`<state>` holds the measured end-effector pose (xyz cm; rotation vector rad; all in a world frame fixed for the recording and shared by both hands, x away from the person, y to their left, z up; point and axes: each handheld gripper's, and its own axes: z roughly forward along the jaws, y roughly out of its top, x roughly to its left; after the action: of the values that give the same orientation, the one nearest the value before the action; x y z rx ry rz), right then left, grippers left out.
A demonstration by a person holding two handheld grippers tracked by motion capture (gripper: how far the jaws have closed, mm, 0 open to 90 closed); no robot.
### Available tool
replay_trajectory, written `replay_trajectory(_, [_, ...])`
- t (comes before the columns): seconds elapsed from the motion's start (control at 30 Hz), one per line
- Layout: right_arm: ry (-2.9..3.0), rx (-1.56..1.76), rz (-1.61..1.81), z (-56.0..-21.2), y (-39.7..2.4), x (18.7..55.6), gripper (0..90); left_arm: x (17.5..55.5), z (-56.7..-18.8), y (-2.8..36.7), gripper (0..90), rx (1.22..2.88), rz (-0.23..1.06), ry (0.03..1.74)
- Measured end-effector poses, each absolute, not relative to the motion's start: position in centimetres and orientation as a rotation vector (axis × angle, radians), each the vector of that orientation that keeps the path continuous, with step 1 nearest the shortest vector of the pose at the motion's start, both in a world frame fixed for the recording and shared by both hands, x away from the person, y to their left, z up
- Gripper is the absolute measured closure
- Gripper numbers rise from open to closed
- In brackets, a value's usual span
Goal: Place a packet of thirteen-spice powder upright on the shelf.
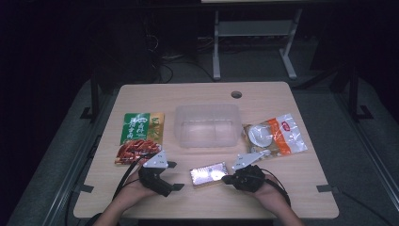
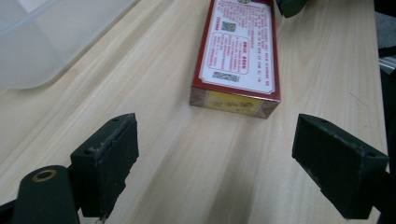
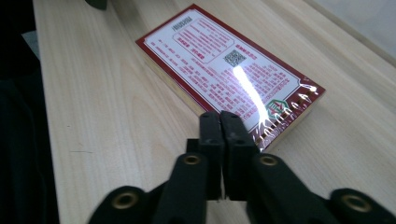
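A flat red and white printed box (image 1: 208,174) lies on the wooden table (image 1: 282,188) near its front edge, between my two grippers. My left gripper (image 1: 175,175) rests to the box's left, jaws wide open and aimed at the box's short gold end (image 2: 233,101), a little short of it, with nothing between them (image 2: 224,154). My right gripper (image 1: 227,179) comes in from the right. Its jaws are pressed together (image 3: 220,122) with nothing between them, and their tips sit at the near end of the box (image 3: 219,65); whether they touch it I cannot tell.
A clear plastic tub (image 1: 207,125) stands behind the box at the table's middle. A green and orange snack packet (image 1: 141,127) and a red packet (image 1: 134,151) lie at the left. A white and orange packet (image 1: 275,136) lies at the right. A cable hole (image 1: 236,94) is at the back.
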<state>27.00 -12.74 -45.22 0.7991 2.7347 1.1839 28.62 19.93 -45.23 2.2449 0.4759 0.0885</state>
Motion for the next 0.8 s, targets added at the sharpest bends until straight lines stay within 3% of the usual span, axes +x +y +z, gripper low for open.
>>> replay_trajectory(0.2, [2.684, 0.841, 1.246, -44.6, -14.3, 26.8, 58.7, 28.4, -45.2, 19.0, 13.6, 2.249, 0.081, 0.470])
replay_trajectory(0.4, [2.630, 0.893, 1.215, -44.5, -16.6, 26.7, 41.5, 28.5, -45.0, 17.9, 12.4, 2.262, 0.092, 0.448])
replay_trajectory(0.8, [2.515, 0.987, 1.198, -44.8, -19.9, 26.6, 34.0, 29.4, -45.3, 14.5, 12.6, 2.333, 0.094, 0.385])
